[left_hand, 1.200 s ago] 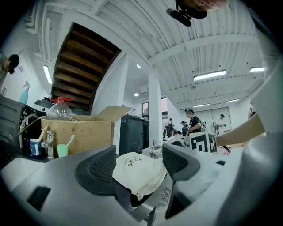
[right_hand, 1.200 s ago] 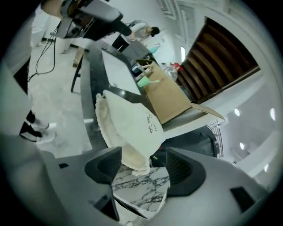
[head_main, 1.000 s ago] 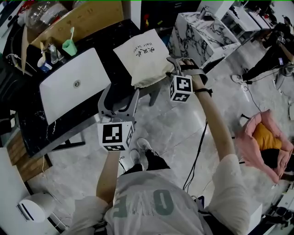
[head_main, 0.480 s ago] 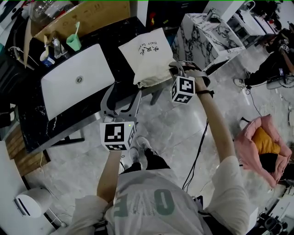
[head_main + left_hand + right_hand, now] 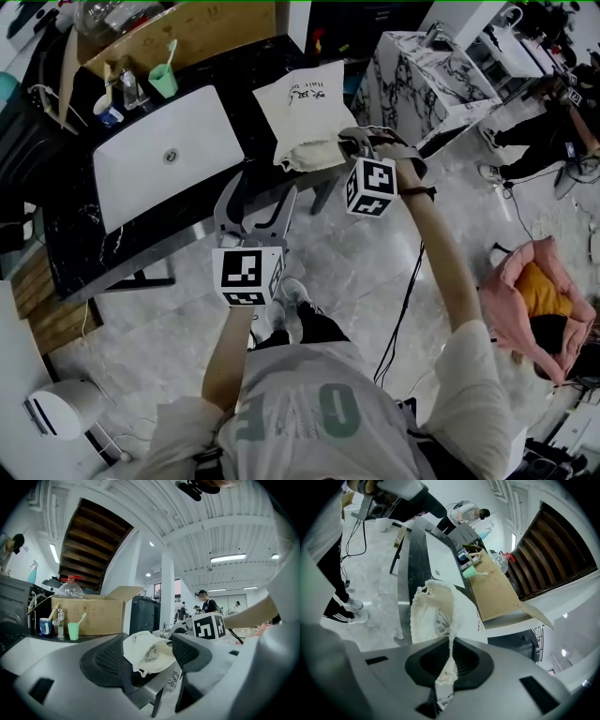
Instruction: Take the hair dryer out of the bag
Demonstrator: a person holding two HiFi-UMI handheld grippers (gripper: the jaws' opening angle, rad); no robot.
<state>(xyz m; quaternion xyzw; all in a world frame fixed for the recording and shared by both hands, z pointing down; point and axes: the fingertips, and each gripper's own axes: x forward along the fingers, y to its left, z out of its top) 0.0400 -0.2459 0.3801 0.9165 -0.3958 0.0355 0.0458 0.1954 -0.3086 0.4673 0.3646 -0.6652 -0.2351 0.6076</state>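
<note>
The right gripper [image 5: 451,660] pinches the open edge of the cream bag [image 5: 305,117], while the left gripper [image 5: 257,194] hovers near the bag, jaws apart and empty.

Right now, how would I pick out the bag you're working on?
Find the dark table with the white laptop on it. Right of the laptop, at the table's edge, lies the bag. It is the only cloth thing there: cream, with black script, its open rim pinched in the right gripper.

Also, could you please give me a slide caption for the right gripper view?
Right gripper shut on the edge of the cream bag, its mouth open on the dark table.
</note>
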